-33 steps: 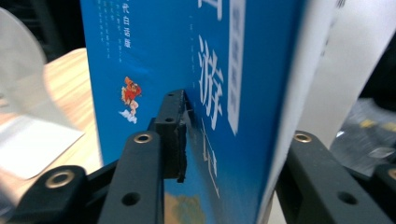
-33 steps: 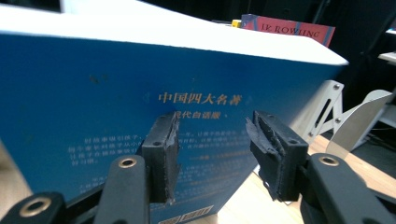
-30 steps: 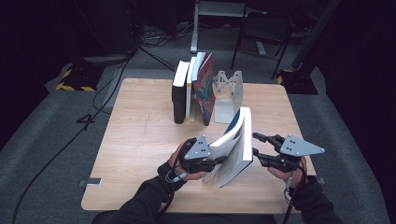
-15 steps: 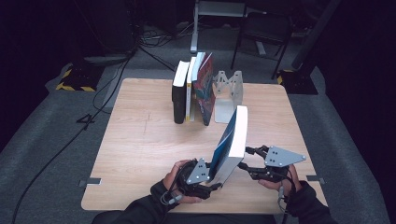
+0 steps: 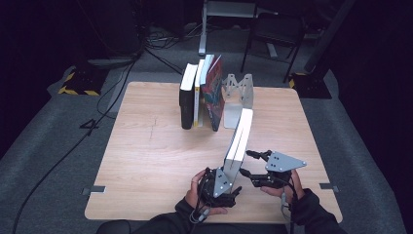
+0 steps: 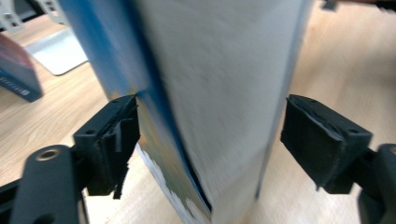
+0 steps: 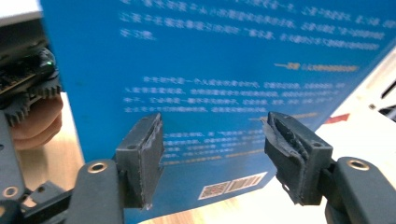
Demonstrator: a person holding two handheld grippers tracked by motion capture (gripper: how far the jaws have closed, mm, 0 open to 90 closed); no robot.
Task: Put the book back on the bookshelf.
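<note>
While the blue book (image 5: 239, 141) stands on edge at the table's (image 5: 146, 161) near right, the left gripper (image 5: 221, 187) has just been opening around it, one pad touching, and the right gripper (image 5: 249, 165) widens beside its back cover, seemingly to leave it upright.

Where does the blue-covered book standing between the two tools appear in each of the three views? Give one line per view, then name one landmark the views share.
High view: the blue-covered book stands on edge right of centre, near the table's front.
Left gripper view: its white page edge fills the middle.
Right gripper view: its blue back cover fills the upper frame.
Shared landmark: the wooden table, also seen at and.
</note>
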